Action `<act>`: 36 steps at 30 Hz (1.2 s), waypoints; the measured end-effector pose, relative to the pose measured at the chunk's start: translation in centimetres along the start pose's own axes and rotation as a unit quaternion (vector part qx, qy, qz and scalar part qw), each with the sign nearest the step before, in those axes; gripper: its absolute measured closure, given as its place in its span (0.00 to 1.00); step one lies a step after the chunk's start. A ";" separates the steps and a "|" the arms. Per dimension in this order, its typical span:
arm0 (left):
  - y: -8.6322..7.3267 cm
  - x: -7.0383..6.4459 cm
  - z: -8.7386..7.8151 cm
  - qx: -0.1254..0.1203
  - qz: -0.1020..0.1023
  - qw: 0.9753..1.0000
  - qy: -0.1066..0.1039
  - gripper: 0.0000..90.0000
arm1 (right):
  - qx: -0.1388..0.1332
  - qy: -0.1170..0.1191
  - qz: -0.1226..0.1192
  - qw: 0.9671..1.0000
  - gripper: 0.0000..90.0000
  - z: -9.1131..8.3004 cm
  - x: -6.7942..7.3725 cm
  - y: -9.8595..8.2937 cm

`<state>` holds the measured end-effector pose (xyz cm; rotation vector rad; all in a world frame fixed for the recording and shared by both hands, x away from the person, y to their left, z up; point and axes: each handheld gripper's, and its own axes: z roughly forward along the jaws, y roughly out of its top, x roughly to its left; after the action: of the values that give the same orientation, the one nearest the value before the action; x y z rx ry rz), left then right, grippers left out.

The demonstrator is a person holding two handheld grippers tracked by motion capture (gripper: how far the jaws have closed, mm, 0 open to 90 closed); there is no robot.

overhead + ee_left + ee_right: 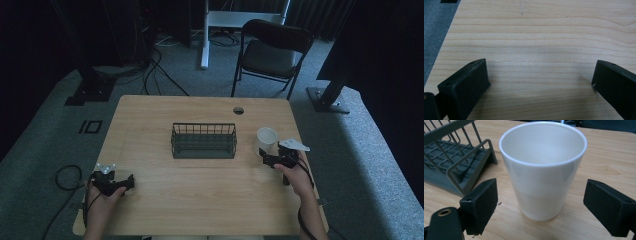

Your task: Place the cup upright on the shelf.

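Here the right tool is spread wide and empty, its two black jaws standing either side of the white cup, near its walls but not touching. To grip well, I would ease forward until the pads sit level around the cup's lower half, centred, then close evenly so it does not tip or slide on the surface. The cup stands upright just beside the right end of the wire basket.

The left tool is also released, hovering over bare wood.

The high view places the cup at the surface's right side, with the basket in the middle; the right gripper view alone reveals the gap left at each jaw.
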<state>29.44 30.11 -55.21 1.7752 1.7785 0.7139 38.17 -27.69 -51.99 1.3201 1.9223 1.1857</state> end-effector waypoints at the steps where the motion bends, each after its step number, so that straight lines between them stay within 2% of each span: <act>1: 0.0 0.0 0.0 0.000 0.000 1.000 0.000 0.01 | -0.002 -0.001 0.000 1.000 0.13 0.1 0.0 0.1; 16: 0.0 0.0 0.0 0.000 0.000 1.000 0.000 0.01 | -0.021 -0.012 0.003 1.000 0.13 1.4 0.3 1.0; 19: 0.0 0.0 0.0 0.000 0.000 1.000 0.000 0.01 | -0.027 -0.018 0.006 0.999 0.17 1.6 0.2 1.2; 24: 0.0 0.0 0.0 0.000 0.000 1.000 0.000 0.01 | -0.031 -0.018 0.003 0.999 0.18 1.7 0.3 1.3; 26: 0.0 0.0 0.0 0.000 0.000 1.000 0.000 0.01 | -0.032 -0.020 0.001 0.999 0.22 1.8 0.4 1.4; 36: 0.0 0.0 0.0 0.000 0.000 1.000 0.000 0.01 | -0.030 -0.023 0.009 0.999 0.22 1.6 0.2 1.7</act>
<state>29.45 30.11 -55.21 1.7750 1.7785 0.7139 40.15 -26.72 -51.22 1.3252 1.8329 1.2024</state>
